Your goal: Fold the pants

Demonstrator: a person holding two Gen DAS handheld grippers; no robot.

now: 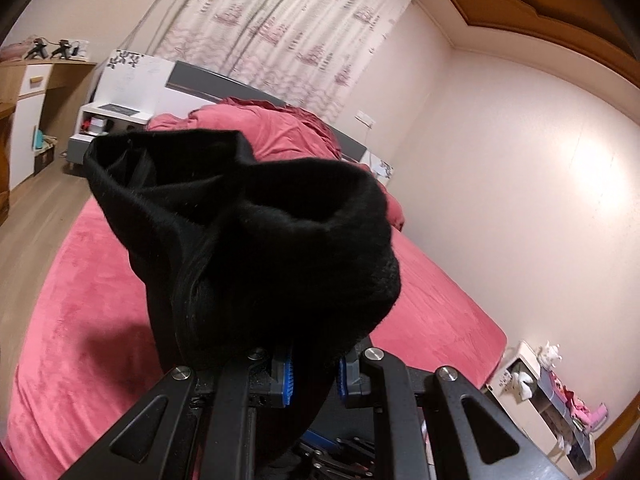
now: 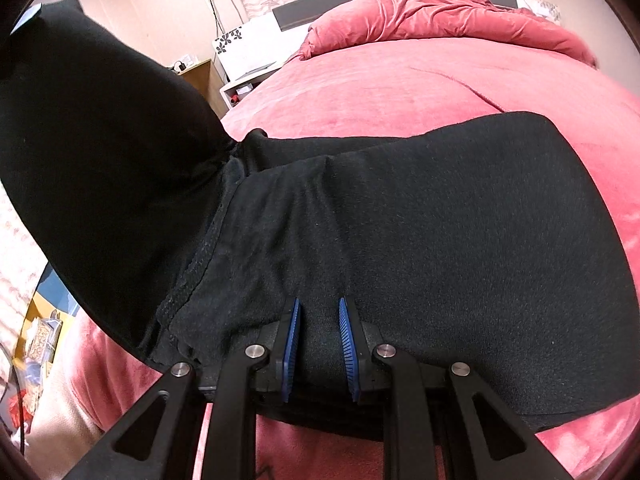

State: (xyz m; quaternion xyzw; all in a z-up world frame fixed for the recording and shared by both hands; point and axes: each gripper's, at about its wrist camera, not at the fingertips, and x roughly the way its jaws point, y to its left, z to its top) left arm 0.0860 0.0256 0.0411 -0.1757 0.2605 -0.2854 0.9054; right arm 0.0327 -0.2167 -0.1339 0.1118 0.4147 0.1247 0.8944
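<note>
The black pants (image 1: pixel 256 240) hang bunched in front of my left gripper (image 1: pixel 314 376), which is shut on a thick fold of them and holds them up above the pink bed (image 1: pixel 80 320). In the right wrist view the pants (image 2: pixel 440 220) lie spread on the bed (image 2: pixel 400 80), with one part lifted up at the left (image 2: pixel 100 140). My right gripper (image 2: pixel 320 344) has its blue pads either side of a fold of the fabric, shut on the pants' near edge.
A rumpled pink duvet (image 2: pixel 440 12) lies at the head of the bed. A white nightstand (image 1: pixel 104 120) and wooden cabinet (image 1: pixel 24 112) stand at the left. A low shelf with toys (image 1: pixel 552 392) stands by the right wall. Patterned curtains (image 1: pixel 300 28) hang behind.
</note>
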